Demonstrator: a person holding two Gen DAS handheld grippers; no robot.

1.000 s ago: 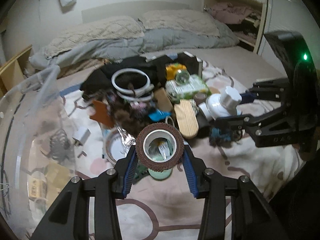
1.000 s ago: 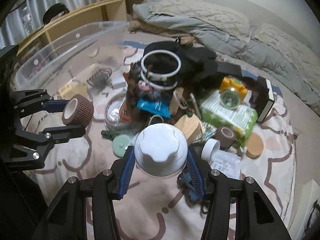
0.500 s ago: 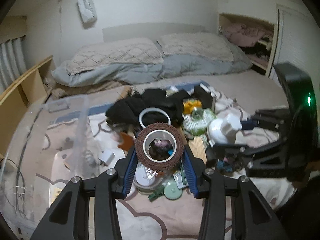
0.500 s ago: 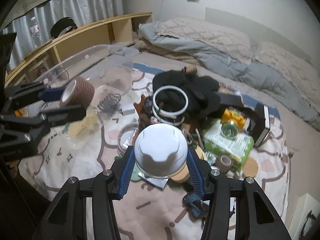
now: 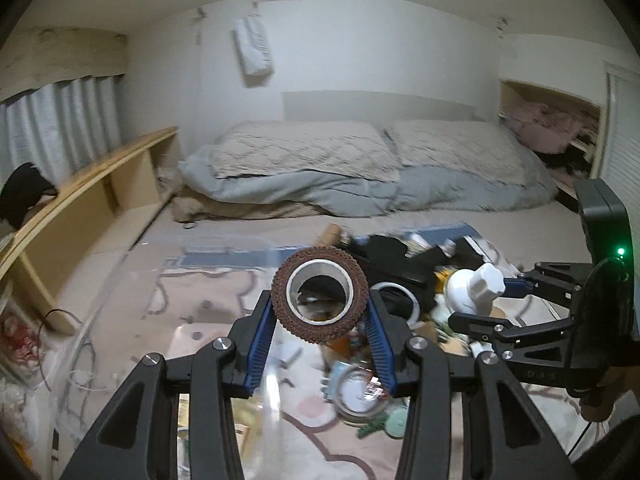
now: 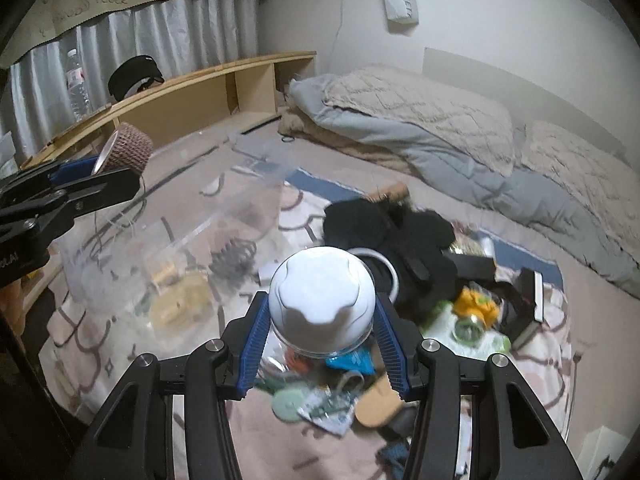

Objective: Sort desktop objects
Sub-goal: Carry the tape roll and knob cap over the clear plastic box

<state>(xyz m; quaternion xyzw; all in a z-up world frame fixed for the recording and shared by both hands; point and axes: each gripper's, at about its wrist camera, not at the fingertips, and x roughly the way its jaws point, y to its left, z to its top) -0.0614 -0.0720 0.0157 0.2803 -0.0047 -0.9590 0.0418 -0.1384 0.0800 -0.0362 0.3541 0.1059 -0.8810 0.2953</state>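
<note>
My left gripper [image 5: 319,314] is shut on a brown tape roll [image 5: 319,292] and holds it high above the patterned mat; it also shows in the right wrist view [image 6: 126,151]. My right gripper [image 6: 322,330] is shut on a white round container with a lobed lid [image 6: 321,307], lifted above the pile; it shows in the left wrist view [image 5: 476,287] too. A clear plastic bin [image 6: 168,220] stands on the left of the mat, below the left gripper. The pile of mixed objects [image 6: 432,280] lies on the mat.
The pile holds a black cloth [image 6: 392,228], white rings [image 6: 384,276], a green packet [image 6: 468,332], a black book [image 6: 528,300] and a wooden oval piece [image 6: 376,400]. A wooden shelf [image 6: 192,92] runs along the left. Bedding [image 6: 420,112] lies behind.
Both grippers have risen well above the mat with their objects still held. The left gripper has moved left, over the clear bin.
</note>
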